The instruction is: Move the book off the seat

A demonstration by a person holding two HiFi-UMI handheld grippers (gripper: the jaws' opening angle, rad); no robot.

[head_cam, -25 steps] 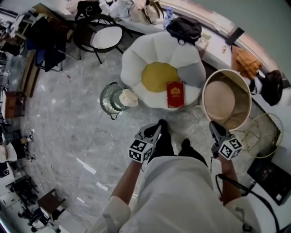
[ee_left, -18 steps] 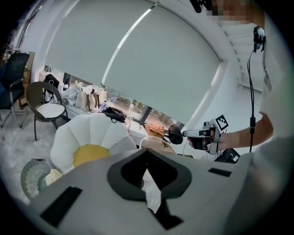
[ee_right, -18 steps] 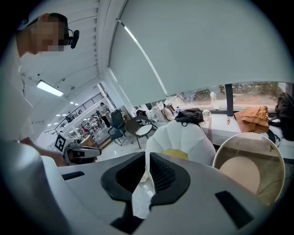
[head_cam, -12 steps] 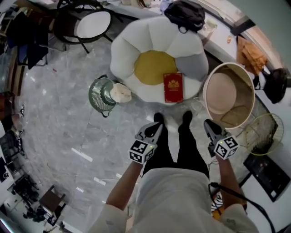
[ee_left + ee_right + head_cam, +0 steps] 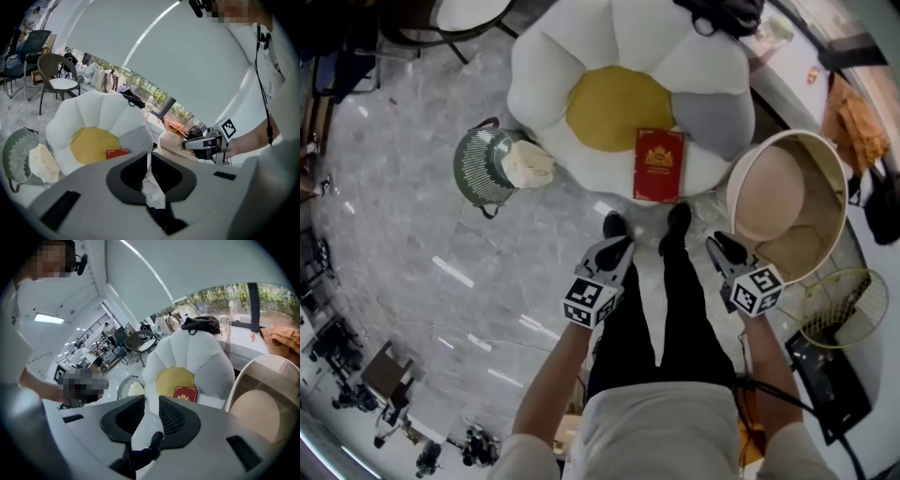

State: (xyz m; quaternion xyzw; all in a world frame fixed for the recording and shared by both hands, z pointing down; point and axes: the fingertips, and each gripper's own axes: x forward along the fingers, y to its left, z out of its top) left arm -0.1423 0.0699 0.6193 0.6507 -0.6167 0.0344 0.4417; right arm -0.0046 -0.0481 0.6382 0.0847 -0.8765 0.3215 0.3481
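A red book (image 5: 658,165) with a gold crest lies flat on the flower-shaped seat (image 5: 544,84), at the front edge of its yellow centre. My left gripper (image 5: 617,251) hangs shut and empty in front of the seat, short of the book. My right gripper (image 5: 719,248) hovers level with it further right; its jaws have just been opening and stand slightly apart with nothing between them. In the left gripper view the book (image 5: 116,153) shows beyond the closed jaws. The right gripper view has the book (image 5: 186,393) just past the right gripper (image 5: 151,401).
A green ribbed basket (image 5: 478,169) holding a cream cloth stands on the floor left of the seat. A round beige tub chair (image 5: 825,159) is at the right, with a wire basket (image 5: 839,305) below it. The person's feet (image 5: 614,225) stand at the seat's front.
The person has stepped up to the seat, so seat and book sit closer and larger. Both grippers have sunk lower. The right jaws have parted a little.
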